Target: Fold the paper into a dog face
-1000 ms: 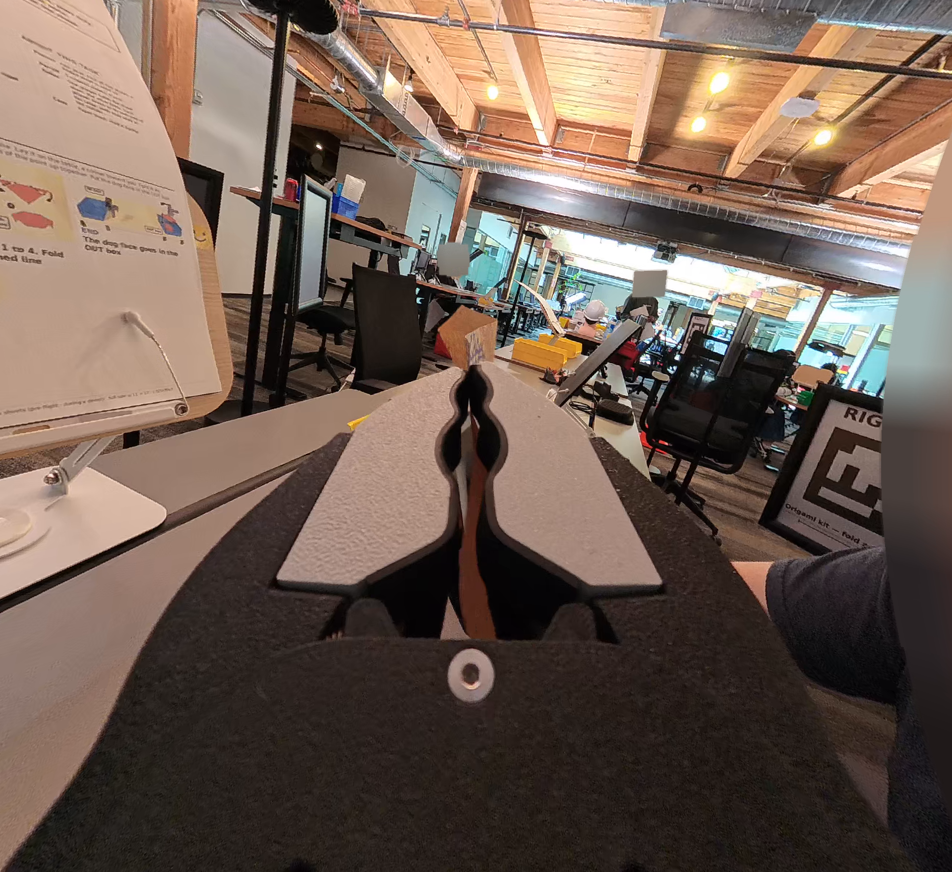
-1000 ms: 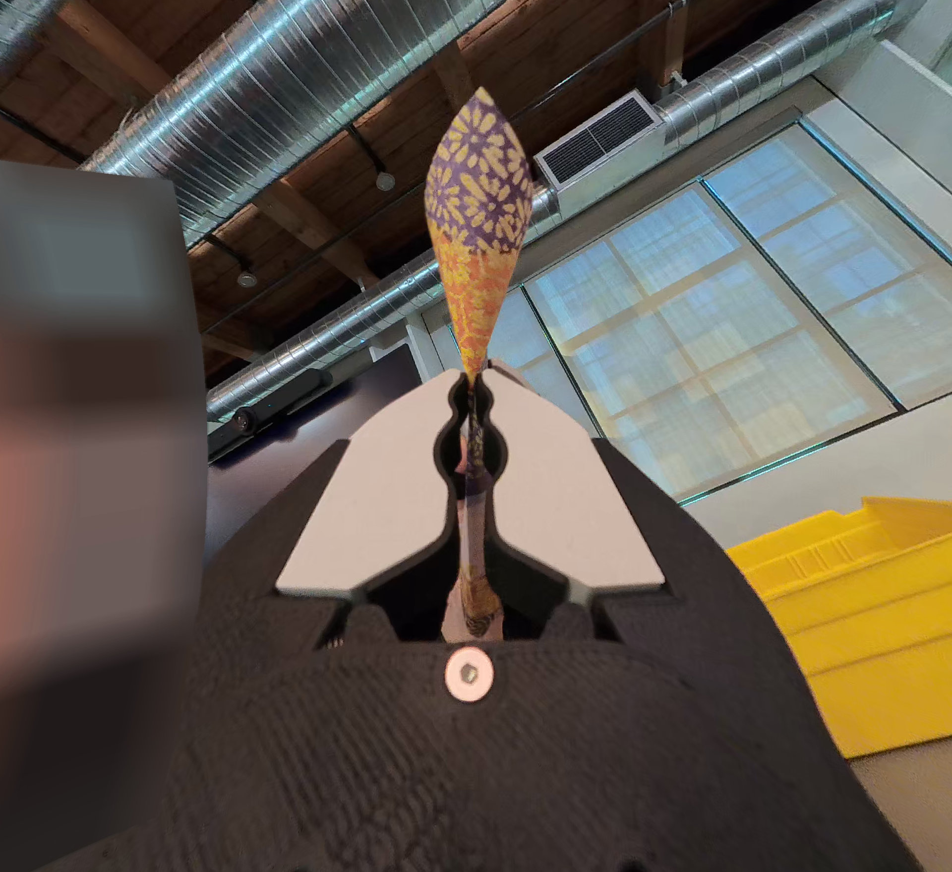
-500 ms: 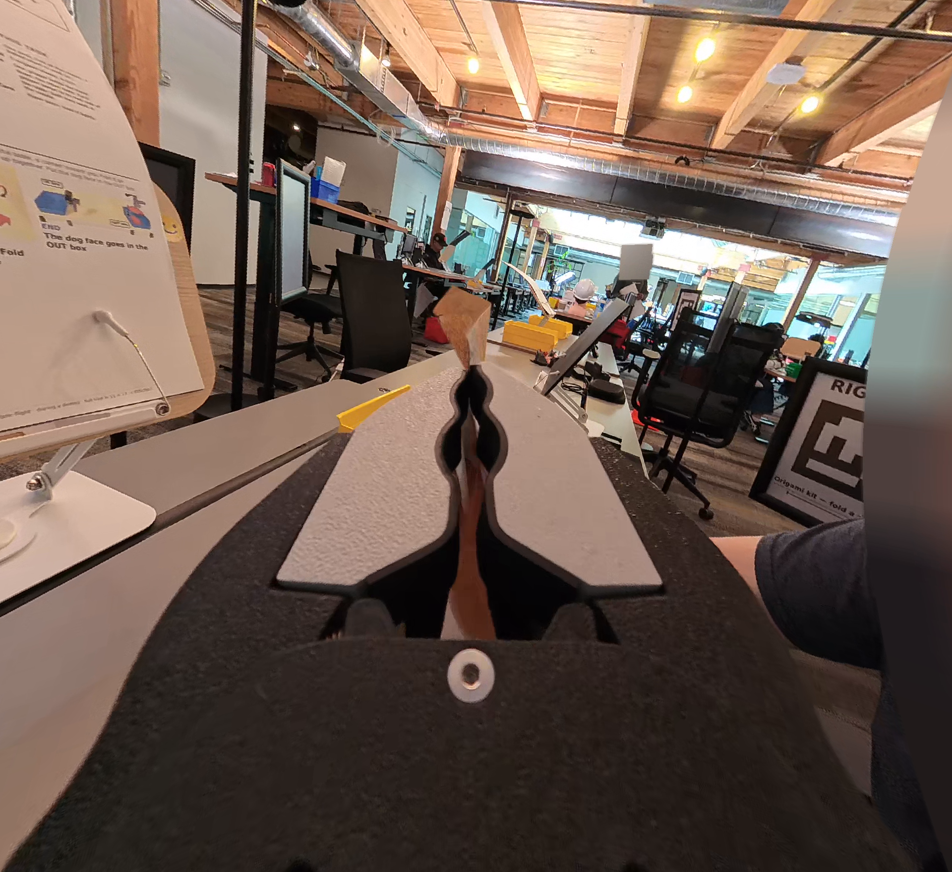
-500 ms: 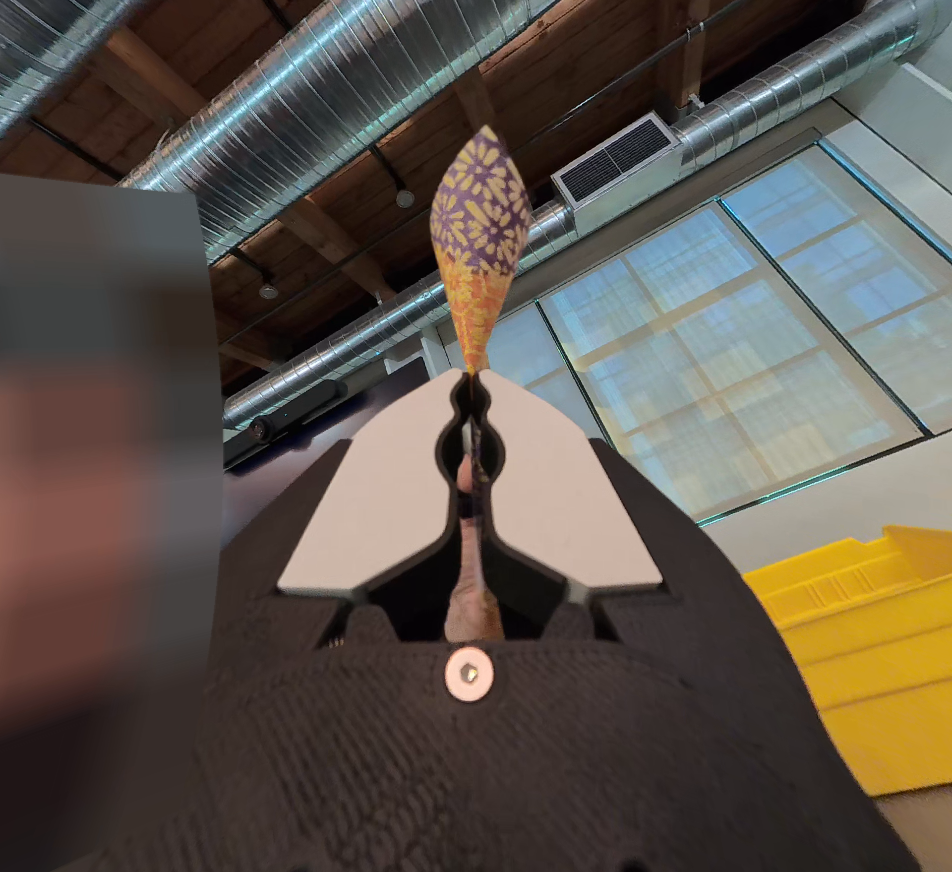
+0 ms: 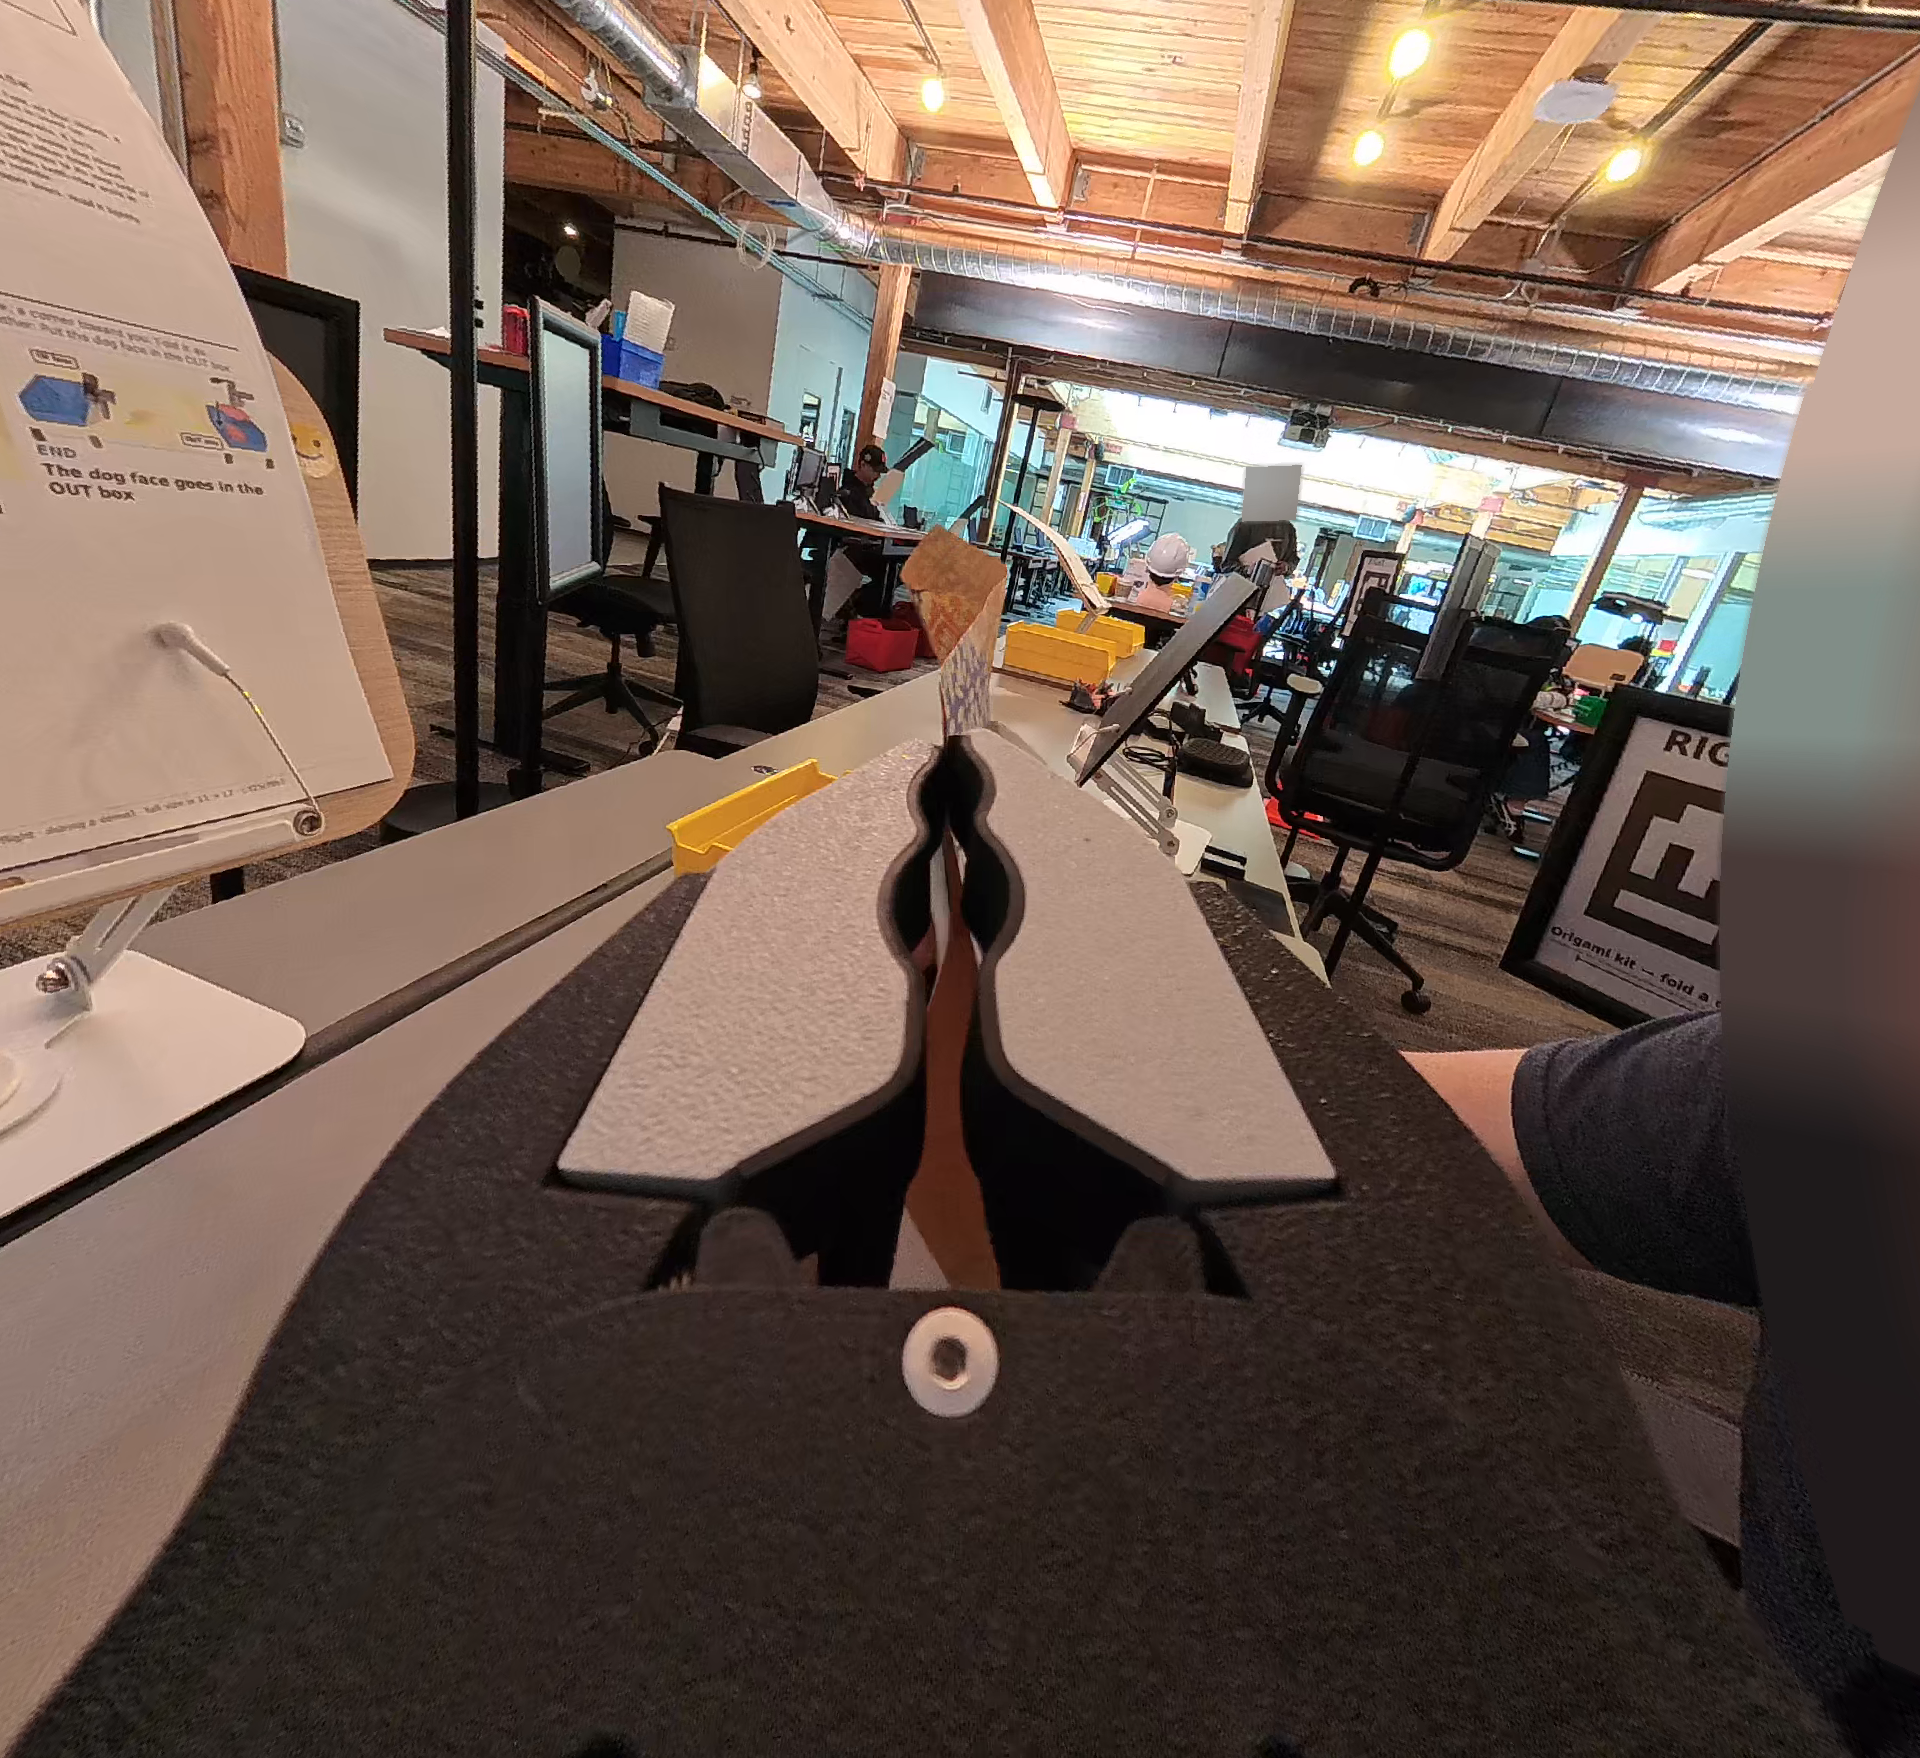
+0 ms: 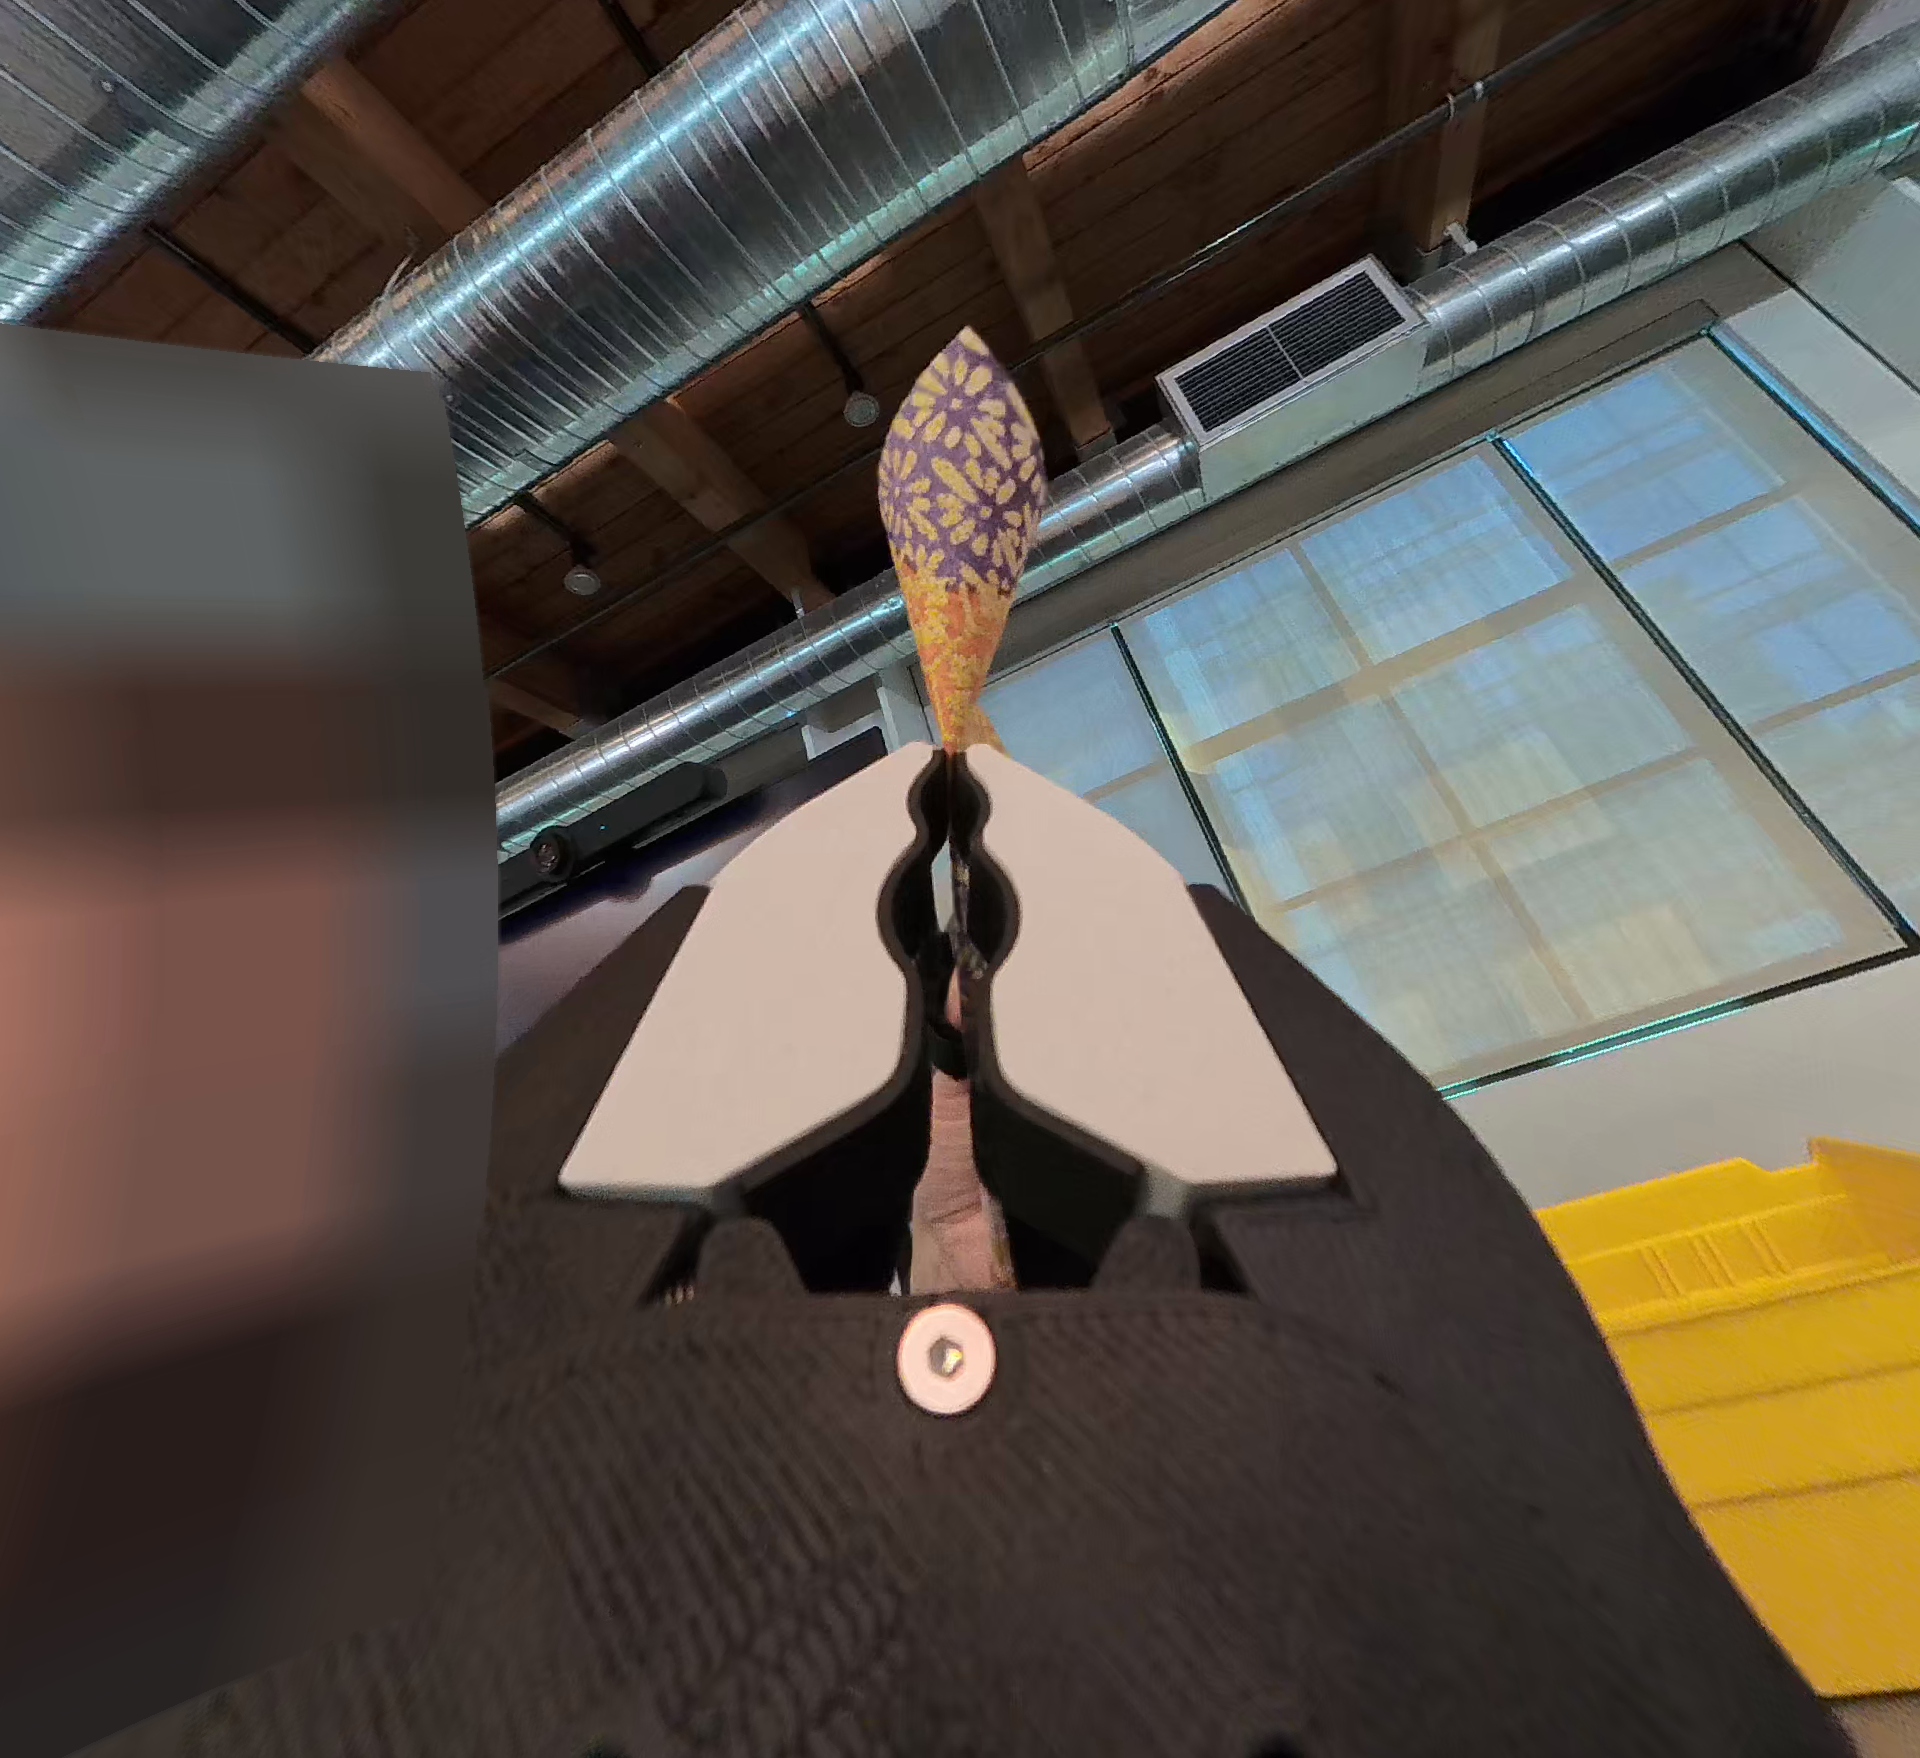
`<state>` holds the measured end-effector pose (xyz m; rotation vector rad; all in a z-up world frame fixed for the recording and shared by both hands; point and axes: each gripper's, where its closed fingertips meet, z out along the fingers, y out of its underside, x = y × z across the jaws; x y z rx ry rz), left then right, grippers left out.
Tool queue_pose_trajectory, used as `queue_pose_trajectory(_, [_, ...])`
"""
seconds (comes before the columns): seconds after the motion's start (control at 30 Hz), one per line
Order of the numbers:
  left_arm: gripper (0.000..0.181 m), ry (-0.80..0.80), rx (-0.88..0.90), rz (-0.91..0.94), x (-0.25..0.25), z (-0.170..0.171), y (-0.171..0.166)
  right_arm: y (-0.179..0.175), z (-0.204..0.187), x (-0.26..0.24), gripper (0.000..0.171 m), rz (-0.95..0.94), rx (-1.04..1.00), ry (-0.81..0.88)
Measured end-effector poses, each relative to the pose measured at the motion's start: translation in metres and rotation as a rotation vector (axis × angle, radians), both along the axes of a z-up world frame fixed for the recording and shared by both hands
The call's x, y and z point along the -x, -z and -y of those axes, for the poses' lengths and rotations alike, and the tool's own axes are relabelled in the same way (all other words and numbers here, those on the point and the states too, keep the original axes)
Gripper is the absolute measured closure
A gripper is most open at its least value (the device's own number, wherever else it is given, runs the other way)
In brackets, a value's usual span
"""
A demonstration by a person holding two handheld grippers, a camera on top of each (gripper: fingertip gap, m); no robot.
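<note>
Clearly both of my tools were pinching the same patterned paper, held up in the air well above the tabletop. My left tool was clamped narrow on one edge, a brown and blue-patterned tip poking out past its fingertips. My right tool was likewise squeezed onto the paper, a purple and orange flowered flap curling above it toward the ceiling ducts.

I judged the step in hand to be forming or tightening a fold between the two grips (how many folds were already in, I could not tell). To do it well, I needed to keep both pinches firm, bring the edges together evenly without twisting, and then lower the paper to the tabletop to press the crease flat. Pulling the tools apart risked a tear, since the paper was thin.

Left of the left tool stood the instruction sheet on its stand; just beyond that tool's tip lay a yellow bin.
</note>
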<state>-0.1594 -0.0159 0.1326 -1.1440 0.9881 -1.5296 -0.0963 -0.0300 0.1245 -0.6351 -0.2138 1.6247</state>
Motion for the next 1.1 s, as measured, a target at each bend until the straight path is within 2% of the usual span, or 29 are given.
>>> queue_pose_trajectory(0.1, [0.181,0.007,-0.001,-0.002,0.000,0.001,0.000,-0.005,0.005,0.000,0.169,-0.001,-0.030,-0.007])
queue_pose_trajectory(0.17, [0.181,0.008,-0.001,-0.002,0.000,0.002,0.000,-0.008,0.006,-0.005,0.161,-0.019,-0.027,-0.003])
queue_pose_trajectory(0.27, [0.181,0.014,0.000,-0.004,-0.001,0.002,0.001,-0.009,0.004,-0.008,0.170,-0.004,-0.020,0.016])
queue_pose_trajectory(0.5, [0.181,0.021,-0.004,-0.009,-0.004,0.005,0.002,-0.006,0.000,-0.013,0.170,-0.030,0.002,0.044])
queue_pose_trajectory(0.63, [0.181,0.024,-0.001,-0.008,-0.004,0.005,0.003,-0.009,-0.002,-0.017,0.156,-0.045,0.021,0.044])
queue_pose_trajectory(0.77, [0.181,0.031,0.000,-0.015,-0.004,0.006,0.004,-0.008,-0.006,-0.017,0.160,-0.022,0.048,0.060])
queue_pose_trajectory(0.83, [0.181,0.034,-0.002,-0.023,-0.005,0.006,0.005,-0.009,-0.003,-0.018,0.170,-0.018,0.027,0.056])
queue_pose_trajectory(1.1, [0.181,0.043,0.001,-0.040,-0.007,0.006,0.008,-0.011,-0.001,-0.024,0.169,-0.032,0.005,0.061])
